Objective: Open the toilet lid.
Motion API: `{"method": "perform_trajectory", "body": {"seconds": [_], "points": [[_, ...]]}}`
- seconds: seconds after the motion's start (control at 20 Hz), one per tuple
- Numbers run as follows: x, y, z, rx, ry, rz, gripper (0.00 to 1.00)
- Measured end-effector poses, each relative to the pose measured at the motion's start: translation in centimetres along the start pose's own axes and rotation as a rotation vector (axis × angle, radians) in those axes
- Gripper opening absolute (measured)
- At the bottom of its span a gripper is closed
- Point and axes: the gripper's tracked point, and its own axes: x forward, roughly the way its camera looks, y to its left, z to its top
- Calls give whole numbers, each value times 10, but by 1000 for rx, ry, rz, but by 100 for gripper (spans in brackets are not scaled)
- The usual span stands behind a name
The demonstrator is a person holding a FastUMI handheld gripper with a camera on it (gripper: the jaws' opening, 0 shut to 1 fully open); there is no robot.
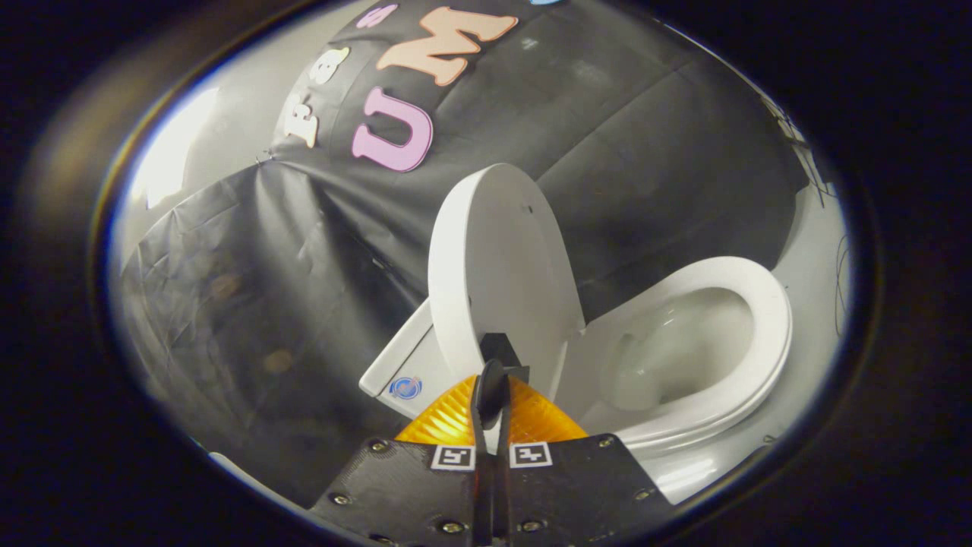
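In the gripper view the tongs (497,368) are closed, their two fingers pressed together with hardly a slit between them and nothing pinched in that slit; the tips sit against the lower edge of the toilet lid (493,266). The lid stands raised, nearly upright, leaning back toward the black cloth wall (250,304) behind it. Beside the lid, beyond the fingers, the toilet seat (759,342) lies down around the open bowl (676,349). At the lid's base the white rear part of the toilet (402,365) carries a small round blue sticker (405,387).
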Motion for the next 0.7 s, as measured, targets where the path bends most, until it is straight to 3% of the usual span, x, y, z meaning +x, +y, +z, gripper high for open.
{"method": "perform_trajectory", "body": {"seconds": [0.7], "points": [[10, 22, -3, -133, -22, -57, 2]]}}
